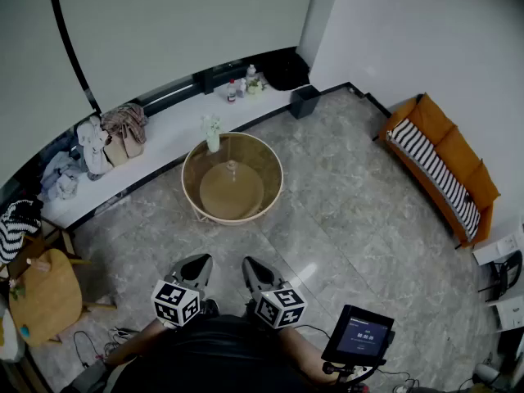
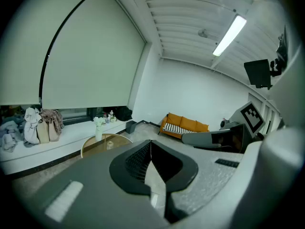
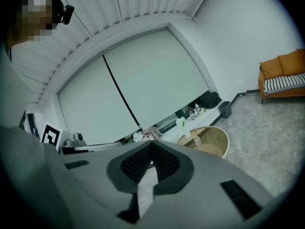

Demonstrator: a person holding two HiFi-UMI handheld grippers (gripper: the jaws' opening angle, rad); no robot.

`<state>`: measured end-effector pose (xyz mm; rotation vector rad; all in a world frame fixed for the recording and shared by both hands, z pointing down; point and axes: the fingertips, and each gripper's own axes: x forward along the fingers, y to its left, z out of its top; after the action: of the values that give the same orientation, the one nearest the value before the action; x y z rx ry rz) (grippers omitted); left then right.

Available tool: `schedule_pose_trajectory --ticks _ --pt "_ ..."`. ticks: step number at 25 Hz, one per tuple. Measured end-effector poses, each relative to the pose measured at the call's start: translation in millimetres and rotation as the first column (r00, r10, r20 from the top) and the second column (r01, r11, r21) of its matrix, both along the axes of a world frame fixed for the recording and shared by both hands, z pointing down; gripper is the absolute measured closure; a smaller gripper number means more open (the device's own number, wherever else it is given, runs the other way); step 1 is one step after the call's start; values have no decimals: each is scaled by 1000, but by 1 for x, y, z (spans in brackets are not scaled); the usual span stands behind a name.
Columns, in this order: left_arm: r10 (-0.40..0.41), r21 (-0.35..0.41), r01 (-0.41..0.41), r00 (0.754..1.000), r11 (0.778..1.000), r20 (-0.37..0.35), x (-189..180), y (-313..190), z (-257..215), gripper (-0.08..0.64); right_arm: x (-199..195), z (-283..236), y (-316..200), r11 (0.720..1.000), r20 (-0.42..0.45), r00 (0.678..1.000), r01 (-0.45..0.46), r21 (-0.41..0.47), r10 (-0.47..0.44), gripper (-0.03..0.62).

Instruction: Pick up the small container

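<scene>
Head view: left gripper [image 1: 199, 262] and right gripper [image 1: 250, 266], both clenched shut and empty, point at the upright small container [image 1: 232, 169] on the round table [image 1: 233, 221] well ahead, roughly between them; left gripper view: left of the jaws [image 2: 109, 145]; right gripper view: right of them [image 3: 197, 140].

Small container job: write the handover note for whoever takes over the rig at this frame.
Left gripper: shut, empty, close to the person's body.
Right gripper: shut, empty, beside the left one.
Small container: stands near the middle of the round table, ahead of both grippers and well apart from them. A vase stands at the table's far edge.
Done: nothing; the container is untouched.
Left to do: approach the table, open a gripper, close it on the container, lift.
</scene>
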<state>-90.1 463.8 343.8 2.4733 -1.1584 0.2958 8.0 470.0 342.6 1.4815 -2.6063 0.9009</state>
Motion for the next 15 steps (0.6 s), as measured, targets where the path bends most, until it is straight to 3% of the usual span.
schedule_pose_trajectory --ticks 15 --pt "53 21 -52 998 998 -28 -58 -17 0 558 -55 0 -11 997 33 997 -75 16 74 586"
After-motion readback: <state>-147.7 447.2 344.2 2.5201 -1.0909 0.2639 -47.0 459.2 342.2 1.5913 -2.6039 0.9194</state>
